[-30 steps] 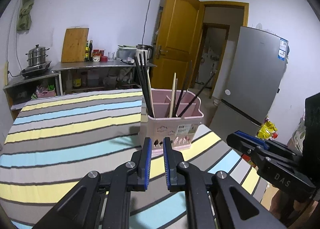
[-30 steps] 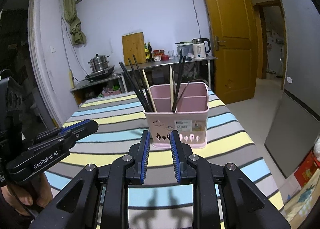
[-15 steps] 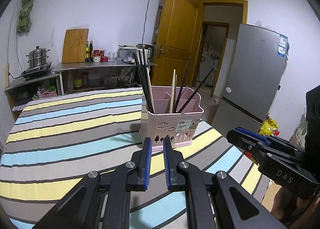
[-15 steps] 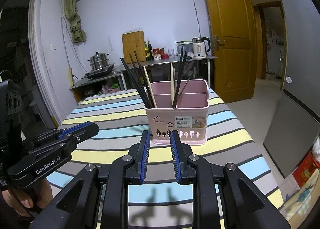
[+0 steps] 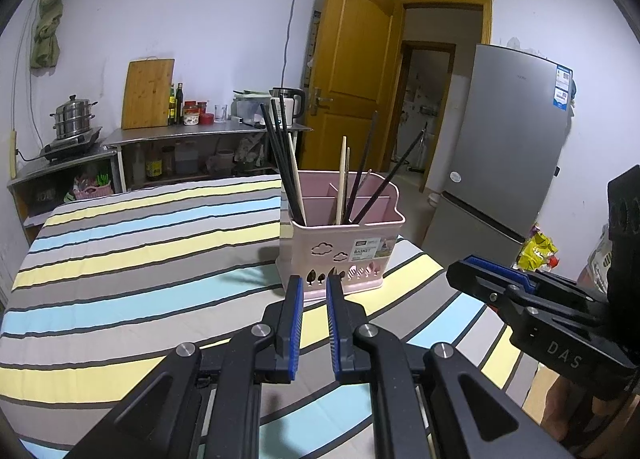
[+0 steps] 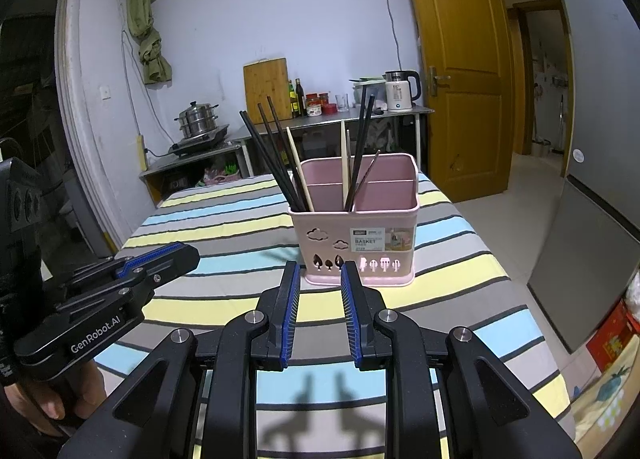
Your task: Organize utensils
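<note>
A pink utensil basket [image 5: 340,255] [image 6: 356,243] stands on the striped tablecloth [image 5: 140,259] [image 6: 224,231], near the table's right edge. Black chopsticks [image 5: 280,163] [image 6: 272,163] and pale wooden chopsticks [image 5: 342,179] [image 6: 344,163] stick up out of its compartments. My left gripper [image 5: 313,283] hovers just short of the basket, its jaws nearly together with nothing between them. My right gripper [image 6: 320,275] is also just in front of the basket, open and empty. Each gripper shows in the other's view: the left gripper [image 6: 160,259] and the right gripper [image 5: 480,271].
A silver fridge [image 5: 512,147] stands right of the table beside an open wooden door [image 5: 352,71]. A steel counter [image 6: 332,119] at the far wall carries a kettle, bottles, a cutting board and a steamer pot [image 6: 198,123]. A hand [image 6: 48,399] holds the left gripper's grip.
</note>
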### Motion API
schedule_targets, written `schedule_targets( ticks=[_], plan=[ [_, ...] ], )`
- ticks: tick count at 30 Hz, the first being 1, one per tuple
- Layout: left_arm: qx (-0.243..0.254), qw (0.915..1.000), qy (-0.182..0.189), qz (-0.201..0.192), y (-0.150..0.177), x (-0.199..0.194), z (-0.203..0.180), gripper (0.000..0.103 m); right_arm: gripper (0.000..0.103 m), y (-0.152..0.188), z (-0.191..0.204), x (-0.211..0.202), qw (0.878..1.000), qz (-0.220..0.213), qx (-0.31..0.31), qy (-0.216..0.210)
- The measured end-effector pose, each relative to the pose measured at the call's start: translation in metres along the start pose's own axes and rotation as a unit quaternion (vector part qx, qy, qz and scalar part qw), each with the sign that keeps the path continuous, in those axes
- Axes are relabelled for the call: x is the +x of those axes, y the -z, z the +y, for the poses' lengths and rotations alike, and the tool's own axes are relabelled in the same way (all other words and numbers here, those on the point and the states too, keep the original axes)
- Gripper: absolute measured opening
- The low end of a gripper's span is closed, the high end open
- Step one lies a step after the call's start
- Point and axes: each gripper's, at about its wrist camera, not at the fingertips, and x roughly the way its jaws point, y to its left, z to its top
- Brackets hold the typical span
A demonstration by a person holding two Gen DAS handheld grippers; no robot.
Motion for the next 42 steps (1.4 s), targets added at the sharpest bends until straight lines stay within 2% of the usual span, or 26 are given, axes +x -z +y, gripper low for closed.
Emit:
schedule_targets(
  ticks=[32, 38, 42],
  plan=[
    [0.011, 0.9997, 0.019, 0.005, 0.0052, 0.0000, -0.0002, 0.011, 0.022, 0.0021, -0.0022, 0.0018, 1.000, 0.002, 0.000, 0.002],
    [0.019, 0.9997, 0.012, 0.007, 0.0057, 0.0007, -0.0019, 0.011, 0.022, 0.0037, -0.0025, 0.0018, 1.000, 0.003, 0.000, 0.003],
    [0.016, 0.9995, 0.024, 0.010, 0.0062, 0.0013, -0.0025, 0.011, 0.022, 0.0034, -0.0023, 0.0017, 1.000, 0.003, 0.000, 0.003]
  ],
)
